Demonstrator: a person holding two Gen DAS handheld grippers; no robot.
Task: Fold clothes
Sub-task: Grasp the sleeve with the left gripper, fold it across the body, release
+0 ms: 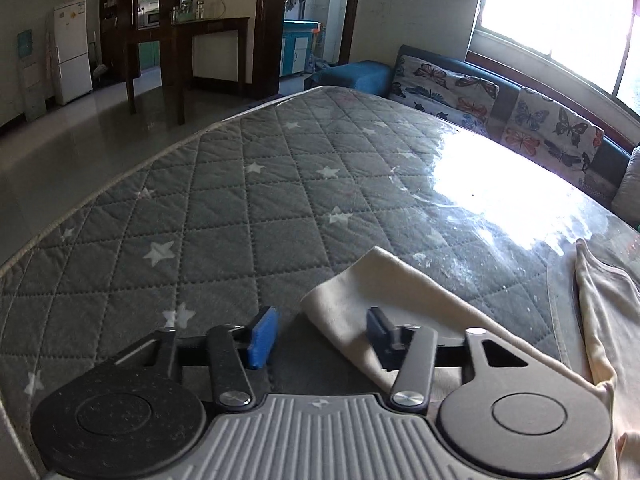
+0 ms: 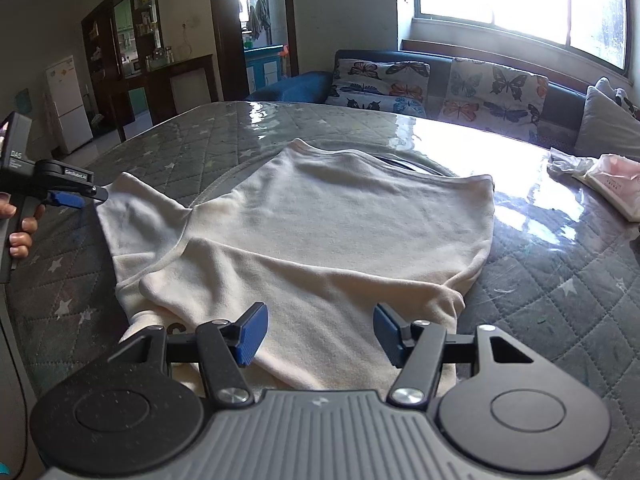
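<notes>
A cream shirt (image 2: 332,224) lies spread on the grey star-quilted mattress (image 2: 560,280), partly folded, with one sleeve (image 2: 136,216) sticking out to the left. My right gripper (image 2: 316,334) is open and empty, just above the shirt's near edge. My left gripper (image 1: 322,334) is open over the tip of that sleeve (image 1: 384,292); its right pad rests on the cloth. It also shows in the right wrist view (image 2: 76,198), at the sleeve's far left end.
The mattress (image 1: 200,220) has a glossy plastic cover. A butterfly-patterned sofa (image 2: 460,88) runs along its far side under the window. A white and pink packet (image 2: 608,184) lies at the mattress's right. A fridge (image 1: 72,52) and dark cabinets stand beyond.
</notes>
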